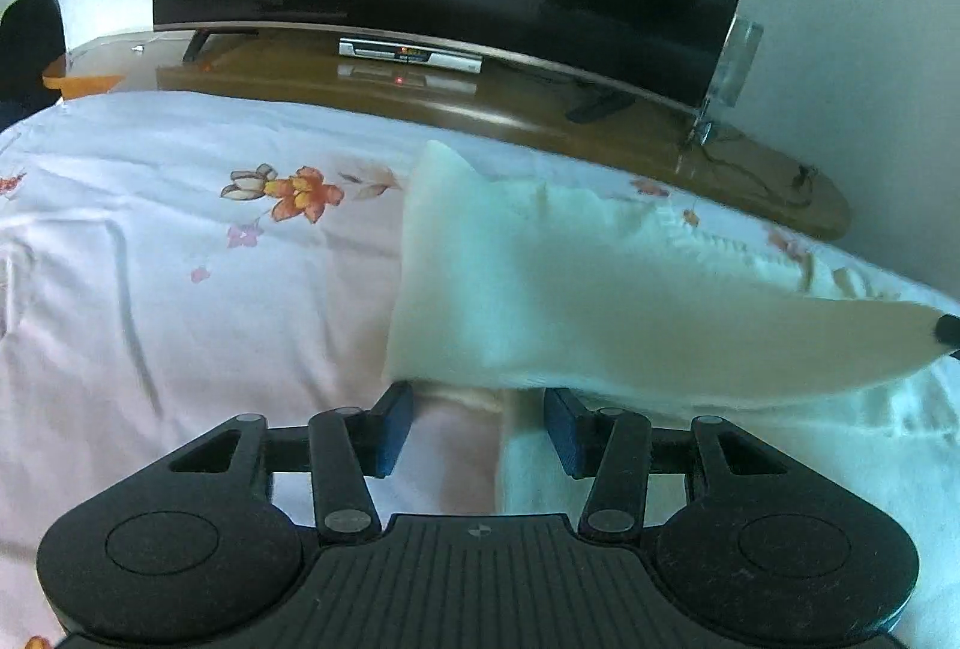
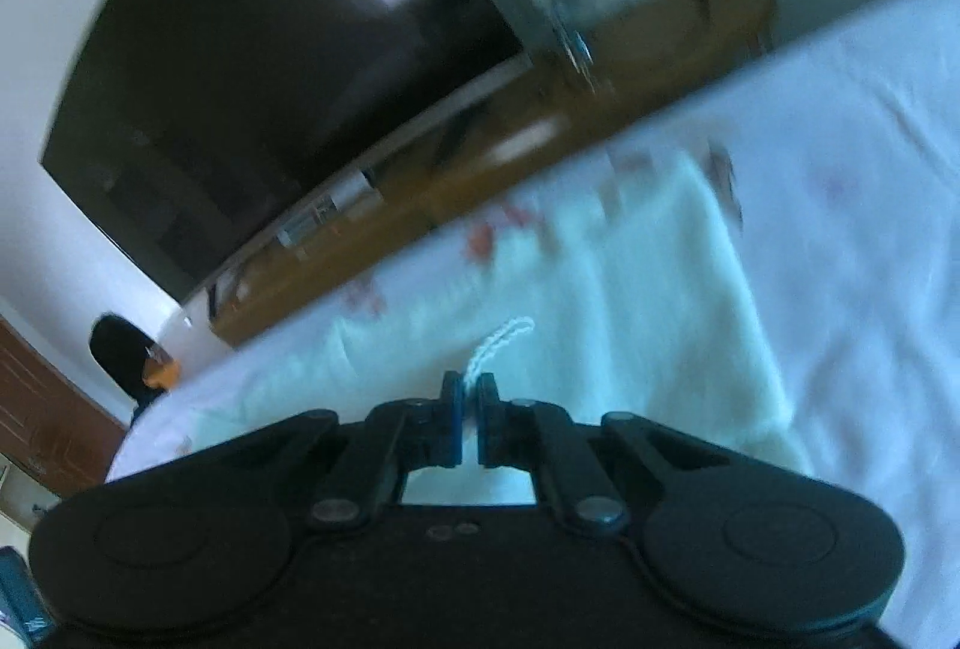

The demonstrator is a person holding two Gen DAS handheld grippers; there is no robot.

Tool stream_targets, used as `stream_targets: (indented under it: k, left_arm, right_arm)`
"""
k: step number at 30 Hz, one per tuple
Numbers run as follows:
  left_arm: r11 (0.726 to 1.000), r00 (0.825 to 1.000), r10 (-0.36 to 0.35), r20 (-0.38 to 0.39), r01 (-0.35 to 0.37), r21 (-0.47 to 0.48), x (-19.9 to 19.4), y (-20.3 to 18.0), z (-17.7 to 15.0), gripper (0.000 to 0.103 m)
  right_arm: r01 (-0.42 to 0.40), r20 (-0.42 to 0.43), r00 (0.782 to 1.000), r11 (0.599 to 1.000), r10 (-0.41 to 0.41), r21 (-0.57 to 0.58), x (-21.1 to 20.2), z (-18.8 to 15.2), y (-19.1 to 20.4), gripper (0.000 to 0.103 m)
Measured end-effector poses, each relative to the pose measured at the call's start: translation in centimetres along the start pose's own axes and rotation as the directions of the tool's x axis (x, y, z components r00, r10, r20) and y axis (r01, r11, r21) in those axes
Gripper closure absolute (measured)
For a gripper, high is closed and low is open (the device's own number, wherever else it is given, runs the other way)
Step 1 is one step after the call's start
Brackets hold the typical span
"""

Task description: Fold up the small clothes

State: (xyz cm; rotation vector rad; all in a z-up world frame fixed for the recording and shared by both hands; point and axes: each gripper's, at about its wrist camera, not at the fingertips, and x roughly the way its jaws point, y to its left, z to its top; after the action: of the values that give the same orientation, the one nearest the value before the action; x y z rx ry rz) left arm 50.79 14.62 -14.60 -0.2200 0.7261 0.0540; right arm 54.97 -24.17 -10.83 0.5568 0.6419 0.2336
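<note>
Pale garment [image 1: 540, 289] half-lifted over the flowered bedsheet [image 1: 180, 259], centre-right of the left wrist view.

The cloth is judged soft, light and limp, best taken at an edge or corner. The right gripper [image 2: 471, 397] is seen clamped together on a thin white cord or hem strip. The left gripper [image 1: 477, 430] is held apart, nothing pinched, with cloth lying between its fingers.

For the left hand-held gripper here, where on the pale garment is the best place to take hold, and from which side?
Probably the near-left corner of the pale garment, where its raised flap ends just ahead of the open left hand-held gripper. Come in low from the near side over the floral sheet: that edge looks lifted, and the right hand-held gripper already pinches the opposite end.
</note>
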Motion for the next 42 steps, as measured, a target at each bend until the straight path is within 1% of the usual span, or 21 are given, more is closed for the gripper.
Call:
stream_targets:
  k: [2,5,7,9,10,12,13,15,16,21,24,27,29,31,34,36,38,42]
  left_arm:
    - [0.999,0.999,-0.038,0.026,0.038,-0.033,-0.6,0.2,0.2,0.055]
    - [0.998,0.997,-0.047,0.067,0.05,-0.04,-1.5,-0.1,0.6,0.055]
    - [0.997,0.995,-0.062,0.084,0.066,-0.046,-1.7,-0.3,0.7,0.055]
    - [0.998,0.996,-0.062,0.068,0.064,-0.028,-1.4,-0.8,0.5,0.055]
    - [0.999,0.998,-0.045,0.048,0.045,-0.007,-1.0,-1.1,0.4,0.055]
    - [1.0,1.0,0.016,0.011,-0.017,0.025,0.1,-1.4,0.1,0.055]
    - [1.0,1.0,0.018,0.003,-0.018,0.022,0.4,-1.3,-0.2,0.055]
    - [0.998,0.999,0.03,0.009,-0.031,0.056,0.4,-1.6,-0.5,0.055]
    - [0.997,0.999,0.04,0.003,-0.04,0.059,0.4,-1.8,-0.5,0.055]
    - [0.997,0.998,0.055,-0.04,-0.053,0.048,0.3,-1.9,-0.2,0.055]
    - [0.997,0.994,0.075,-0.076,-0.073,0.025,0.2,-2.0,0.2,0.055]
    - [0.996,0.991,0.086,-0.101,-0.089,-0.03,0.2,-1.6,0.5,0.055]
    - [0.995,0.991,0.085,-0.105,-0.091,-0.051,0.4,-1.4,0.5,0.055]
    - [0.995,0.993,0.08,-0.085,-0.085,-0.053,0.4,-1.3,0.5,0.055]
    - [0.997,0.996,0.072,-0.05,-0.072,-0.006,0.4,-1.2,-0.1,0.055]
    - [0.997,0.997,0.07,-0.035,-0.069,0.023,0.3,-1.4,-0.4,0.055]
    - [0.997,0.997,0.07,-0.032,-0.069,0.031,0.2,-1.6,-0.5,0.055]
    - [0.998,0.997,0.061,-0.044,-0.06,0.026,0.3,-1.5,-0.2,0.055]
  right_arm:
    - [-0.011,0.021,1.0,1.0,0.012,-0.02,-0.5,1.1,0.4,0.098]
    - [-0.012,0.035,0.999,0.997,0.015,-0.075,-1.2,1.9,1.1,0.098]
    - [-0.022,0.042,0.999,0.997,0.026,-0.078,-1.6,2.2,1.1,0.098]
    - [-0.024,0.046,0.999,0.997,0.027,-0.07,-1.7,2.4,0.7,0.098]
    - [-0.022,0.043,0.999,0.998,0.025,-0.067,-1.7,2.4,0.5,0.098]
    - [-0.009,0.036,0.999,0.997,0.011,-0.071,-1.4,2.1,-0.1,0.098]
    - [-0.002,0.031,1.0,0.997,0.005,-0.072,-1.3,2.0,-0.4,0.098]
    - [0.007,0.021,1.0,0.998,-0.006,-0.061,-1.2,1.8,-1.1,0.098]
    - [0.009,0.015,1.0,0.998,-0.008,-0.061,-1.3,1.7,-1.4,0.098]
    - [0.033,0.023,0.999,0.998,-0.032,-0.057,-1.8,1.5,-2.3,0.098]
    - [0.045,0.025,0.999,0.997,-0.044,-0.07,-1.7,1.6,-2.6,0.098]
    - [0.043,0.023,0.999,0.997,-0.041,-0.068,-1.6,1.6,-2.9,0.098]
    - [0.041,0.024,0.999,0.997,-0.04,-0.068,-1.7,1.6,-3.1,0.098]
    - [0.046,0.021,0.999,0.997,-0.045,-0.065,-1.6,1.6,-3.3,0.098]
    - [0.046,0.013,0.999,0.996,-0.045,-0.076,-1.9,1.7,-3.7,0.098]
    - [0.057,0.027,0.998,0.994,-0.054,-0.09,-2.3,1.7,-3.9,0.098]
    - [0.076,0.046,0.996,0.994,-0.073,-0.078,-2.9,1.8,-4.6,0.098]
    - [0.1,0.024,0.995,0.993,-0.098,-0.07,-3.0,1.7,-6.1,0.098]
